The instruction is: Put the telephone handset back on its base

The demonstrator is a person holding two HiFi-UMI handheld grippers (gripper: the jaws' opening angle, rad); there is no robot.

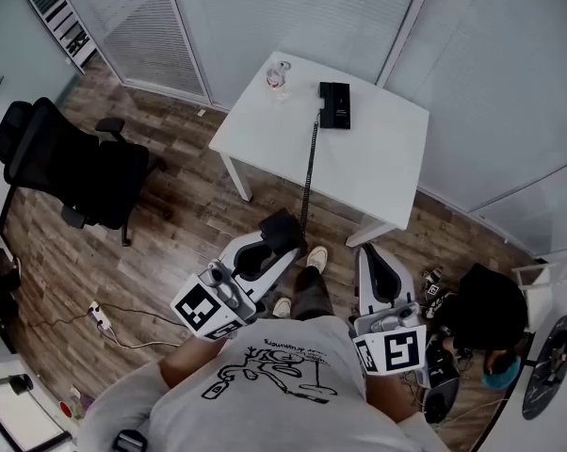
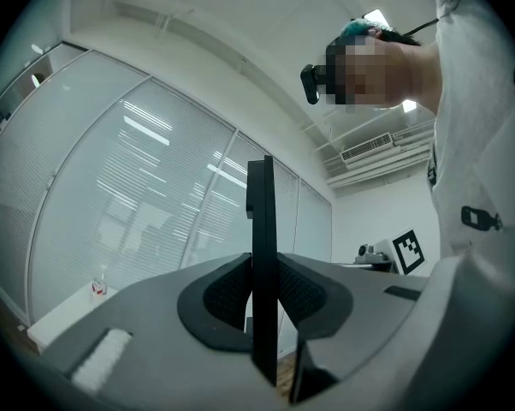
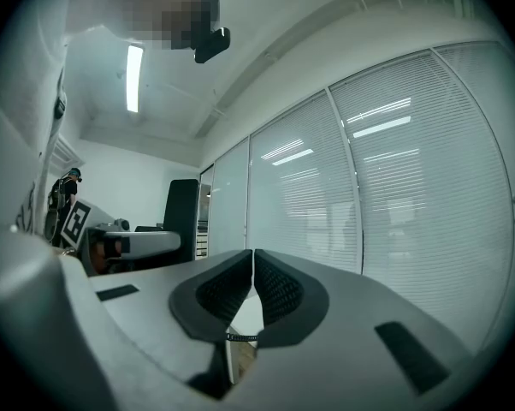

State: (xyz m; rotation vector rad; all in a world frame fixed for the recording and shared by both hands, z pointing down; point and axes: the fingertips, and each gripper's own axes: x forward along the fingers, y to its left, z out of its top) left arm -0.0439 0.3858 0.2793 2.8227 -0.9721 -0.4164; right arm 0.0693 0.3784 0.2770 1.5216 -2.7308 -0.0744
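jaws: left gripper (image 2: 263,296) clamped on handset (image 2: 259,202) | right gripper (image 3: 253,282) together | base (image 1: 334,104) (on table (image 1: 382,163)) head view only

One of nearly everything; the grippers come in two.
One table (image 1: 378,158); one telephone base (image 1: 335,104); one handset (image 1: 282,222); one cord (image 1: 309,168); one office chair (image 1: 72,163) at left; left gripper (image 1: 276,243), right gripper (image 1: 370,250).

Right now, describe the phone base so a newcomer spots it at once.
Find the white table by the blinds. Near its far edge lies the phone base, a flat black rectangle. Unlike the small clear container beside it, it trails a coiled cord off the table.
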